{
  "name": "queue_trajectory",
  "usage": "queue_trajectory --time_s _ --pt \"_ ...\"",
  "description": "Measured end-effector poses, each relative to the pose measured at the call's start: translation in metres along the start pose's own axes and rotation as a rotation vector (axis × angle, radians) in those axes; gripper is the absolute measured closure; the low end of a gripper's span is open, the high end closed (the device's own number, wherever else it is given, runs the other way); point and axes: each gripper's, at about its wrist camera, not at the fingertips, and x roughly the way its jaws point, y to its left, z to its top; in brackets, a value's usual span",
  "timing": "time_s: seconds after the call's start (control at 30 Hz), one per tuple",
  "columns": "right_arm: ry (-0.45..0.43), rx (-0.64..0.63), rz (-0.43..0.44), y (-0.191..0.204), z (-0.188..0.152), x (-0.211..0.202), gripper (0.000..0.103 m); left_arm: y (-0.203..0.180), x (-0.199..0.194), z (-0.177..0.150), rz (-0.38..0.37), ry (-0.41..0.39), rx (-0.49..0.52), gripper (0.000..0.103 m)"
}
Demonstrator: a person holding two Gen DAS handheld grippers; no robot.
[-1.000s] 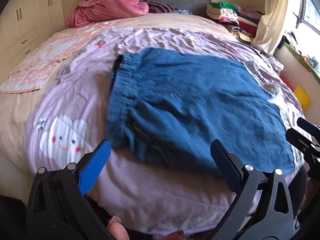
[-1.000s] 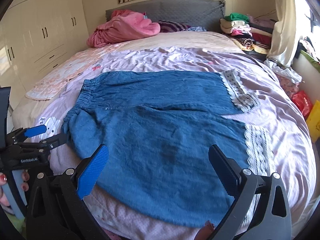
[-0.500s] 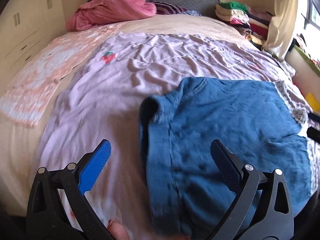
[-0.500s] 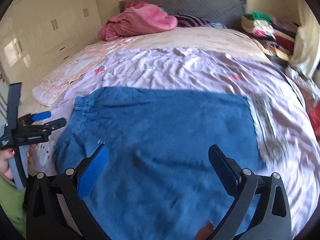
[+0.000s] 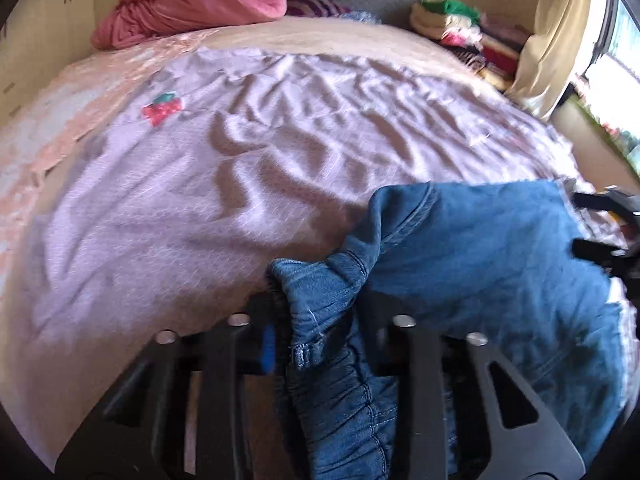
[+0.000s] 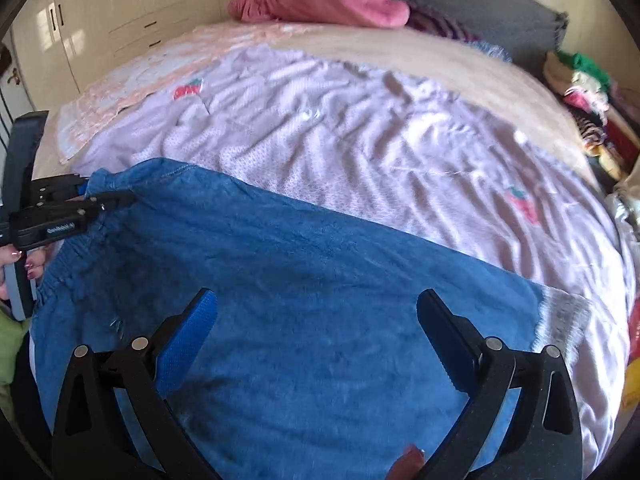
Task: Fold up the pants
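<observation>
Pants [image 5: 480, 264], half a second ago untouched between my left tool's [image 5: 316, 344] spread fingers, now have their waistband clenched there at lower centre on the bed [image 5: 240, 184]; right tool [image 6: 316, 340] spread above them, so the fold can begin.

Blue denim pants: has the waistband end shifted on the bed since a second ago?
Yes. The blue denim pants have been folded over: their waistband now sits bunched in the shut left tongs, lifted off the lilac bedsheet, right of its earlier place.
</observation>
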Motion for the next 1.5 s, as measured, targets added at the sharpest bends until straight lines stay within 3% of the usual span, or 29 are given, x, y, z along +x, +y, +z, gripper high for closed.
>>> queue_trajectory --time_s 0.47,0.53,0.7,0.8,0.87,1.03,1.33,1.5 --pt "0.034 -0.262 0.093 0.007 0.056 0.055 0.006 -0.015 -0.052 -0.004 -0.123 -0.182 0.111 0.09" --pt "0.049 -0.299 0.127 0.012 0.058 0.061 0.02 -0.019 -0.056 -0.007 -0.128 -0.189 0.135 0.09" --pt "0.098 -0.35 0.232 0.03 0.053 0.072 0.081 -0.025 -0.055 -0.009 -0.116 -0.185 0.168 0.091" --pt "0.031 -0.279 0.215 0.031 0.048 0.056 0.098 -0.026 -0.049 -0.011 -0.034 -0.175 0.194 0.091" --pt "-0.046 -0.234 0.178 0.032 0.043 0.032 0.099 -0.026 -0.049 -0.013 -0.001 -0.177 0.204 0.091" --pt "-0.19 -0.139 0.1 0.04 0.021 -0.032 0.099 -0.031 -0.065 -0.016 0.004 -0.224 0.222 0.091" --pt "-0.306 -0.107 0.044 0.074 -0.043 -0.109 0.099 -0.04 -0.099 -0.045 -0.104 -0.294 0.302 0.088" --pt "-0.301 -0.12 0.081 0.102 -0.084 -0.133 0.099 -0.034 -0.115 -0.07 -0.137 -0.258 0.341 0.085"
